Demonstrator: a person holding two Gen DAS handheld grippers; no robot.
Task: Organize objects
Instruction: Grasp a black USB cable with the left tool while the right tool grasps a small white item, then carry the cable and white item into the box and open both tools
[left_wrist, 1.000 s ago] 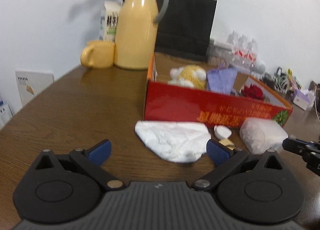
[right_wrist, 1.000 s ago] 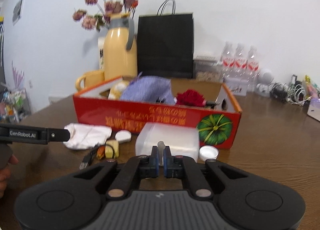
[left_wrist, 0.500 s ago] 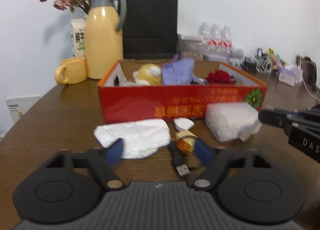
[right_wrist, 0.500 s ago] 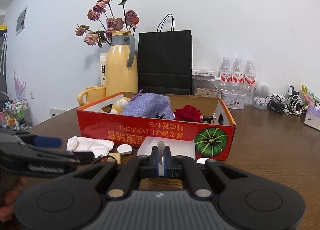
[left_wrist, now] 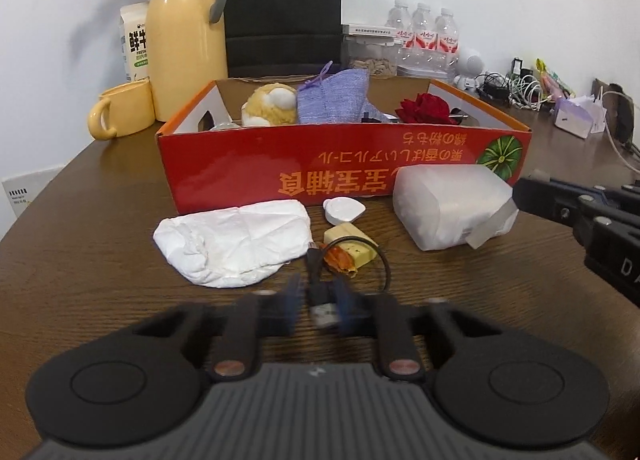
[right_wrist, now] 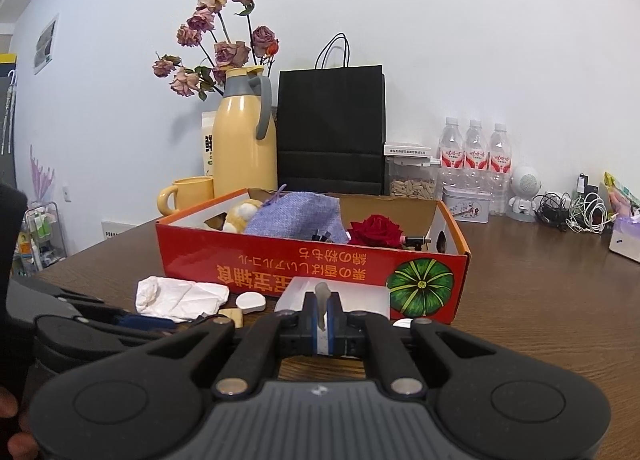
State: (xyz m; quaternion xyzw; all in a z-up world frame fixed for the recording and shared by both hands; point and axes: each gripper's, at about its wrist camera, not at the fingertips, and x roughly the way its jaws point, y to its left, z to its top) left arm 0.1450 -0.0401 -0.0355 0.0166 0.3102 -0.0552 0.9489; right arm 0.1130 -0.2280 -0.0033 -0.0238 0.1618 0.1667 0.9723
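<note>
The left hand-held gripper (left_wrist: 320,306) sat low over the brown bench (left_wrist: 100,244), its blurred blue pads closed tight on the plug end of a short black USB cable (left_wrist: 318,292). The cable's thin loop curved off to the right across the wood, touching a small yellow block (left_wrist: 350,242) with an orange scrap lying against it. Just left of that lay a crumpled white tissue (left_wrist: 236,242), and behind the block a small white cap (left_wrist: 343,210).

The right hand-held gripper (right_wrist: 323,320) was fully closed, pinching a thin whitish flap of the translucent plastic pouch (left_wrist: 448,208) that rested on the bench against the front wall of the red cardboard box (left_wrist: 280,168). From the left camera that gripper's black tip showed at the right edge, beside the pouch.

Inside the box were a yellow plush toy (left_wrist: 270,104), a lavender cloth bag (left_wrist: 334,98) and a red rose (left_wrist: 426,108), the bag between the other two. A green pumpkin was printed on the box's front right corner.

Behind the box stood a yellow thermos jug (left_wrist: 186,28) with a grey handle, a yellow mug (left_wrist: 122,116) at its left, a milk carton (left_wrist: 134,42), dried pink flowers (right_wrist: 220,44), and a black paper bag (left_wrist: 282,8). Three water bottles (left_wrist: 426,34) and a tangle of cables (left_wrist: 508,88) stood further right along the wall.
</note>
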